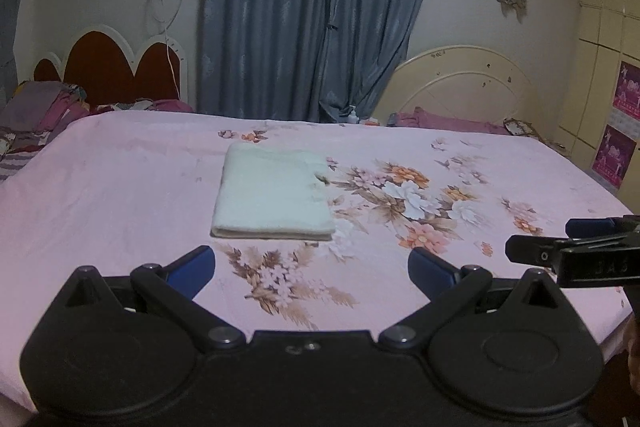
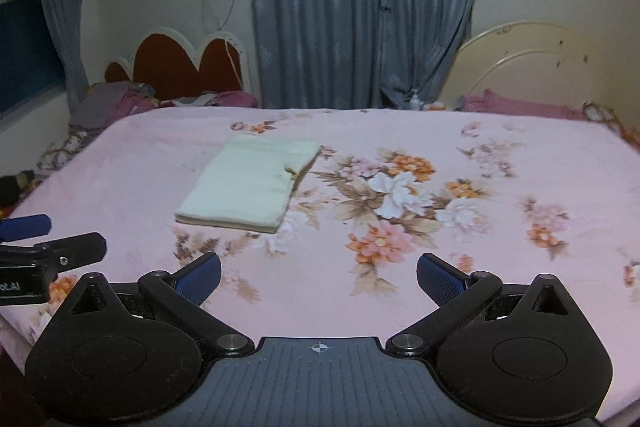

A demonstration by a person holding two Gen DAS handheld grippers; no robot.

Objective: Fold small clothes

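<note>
1. Cloth [image 1: 274, 193]: white, lying in a neat layered rectangle on the bed [image 1: 120, 187], left of the flower print. We judge this fold finished.
2. Left gripper [image 1: 311, 269]: jaws wide apart, empty; we hold it level above the near edge, well short of the cloth.
3. Right gripper [image 2: 318, 277]: jaws wide apart, empty; same low pose, beside the left one.
4. Next move, as we judge it: one more fold, or set the cloth aside. Either calls for a reach forward and a pinch on an edge.
</note>
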